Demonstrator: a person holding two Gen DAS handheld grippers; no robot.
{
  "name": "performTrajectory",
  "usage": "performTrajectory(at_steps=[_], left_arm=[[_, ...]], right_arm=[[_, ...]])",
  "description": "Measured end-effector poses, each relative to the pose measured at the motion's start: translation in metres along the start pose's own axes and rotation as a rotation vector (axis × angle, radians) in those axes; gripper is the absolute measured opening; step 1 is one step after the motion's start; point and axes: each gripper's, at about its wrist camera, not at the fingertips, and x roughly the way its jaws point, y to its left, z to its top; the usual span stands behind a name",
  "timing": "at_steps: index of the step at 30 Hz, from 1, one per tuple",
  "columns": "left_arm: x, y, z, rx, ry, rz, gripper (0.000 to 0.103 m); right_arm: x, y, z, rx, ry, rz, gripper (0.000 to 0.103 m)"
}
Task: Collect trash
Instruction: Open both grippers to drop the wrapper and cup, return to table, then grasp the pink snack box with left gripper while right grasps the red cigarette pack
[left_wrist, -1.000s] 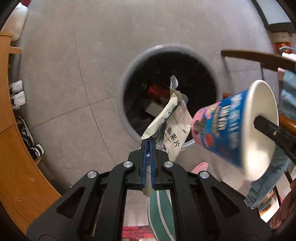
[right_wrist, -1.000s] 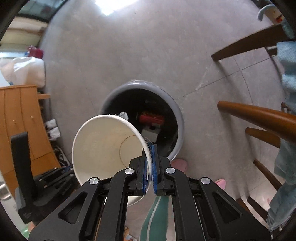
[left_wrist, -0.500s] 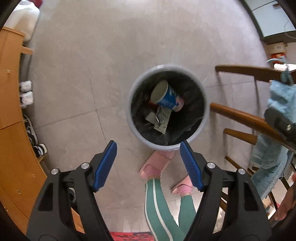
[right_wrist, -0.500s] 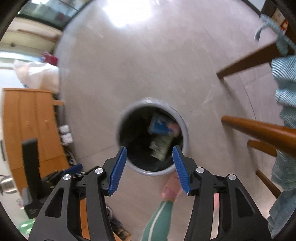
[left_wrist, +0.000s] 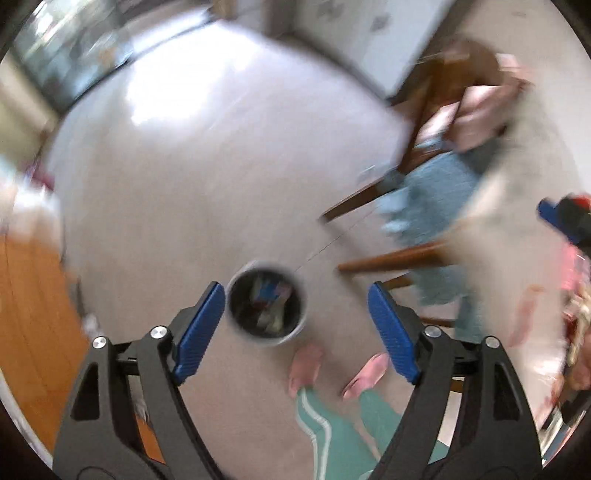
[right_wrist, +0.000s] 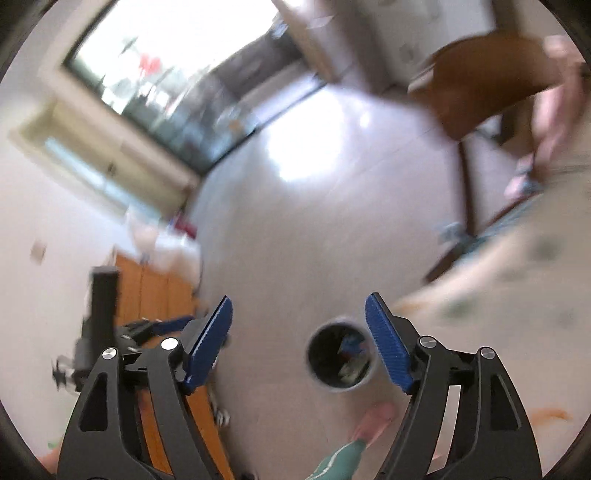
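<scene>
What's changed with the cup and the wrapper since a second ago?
Both were let go. The left gripper dropped the wrapper and the right gripper the cup; their jaws have just been opening and now stand wide, empty. Both items lie blurred in the trash bin, which looks smaller, so both grippers have pulled up and away. The bin stayed put by the pink slippers.

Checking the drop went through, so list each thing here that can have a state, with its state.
left gripper: open, nothing between the fingers, jaws just opened.
right gripper: open, empty, jaws just opened.
trash bin: upright on the floor, uncovered, with trash inside.
blue cup: lying in the bin, too blurred for more.
</scene>
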Motion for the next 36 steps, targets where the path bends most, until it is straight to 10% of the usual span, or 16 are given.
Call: performTrajectory(at_steps=[7, 13, 22, 36], left_arm=[[-0.045, -0.184, 0.036, 0.367, -0.089, -0.185, 0.089], [-0.022, -0.333, 0.009, 0.647, -0.006, -0.295, 0.089], [0.027, -0.483, -0.017, 0.822, 0.114, -0.33, 0.088], [0.124, -0.566, 0.004, 0.819, 0.279, -0.269, 0.058]], right_arm=[[-0.165, -0.123, -0.05, 0.204, -0.191, -0.302, 0.077], [-0.259, -0.213, -0.128, 0.427, -0.308, -0.54, 0.081], [-0.254, -0.27, -0.186, 0.488, -0.301, -0.608, 0.085], [-0.212, -0.319, -0.162, 0.464, -0.228, -0.555, 0.069]])
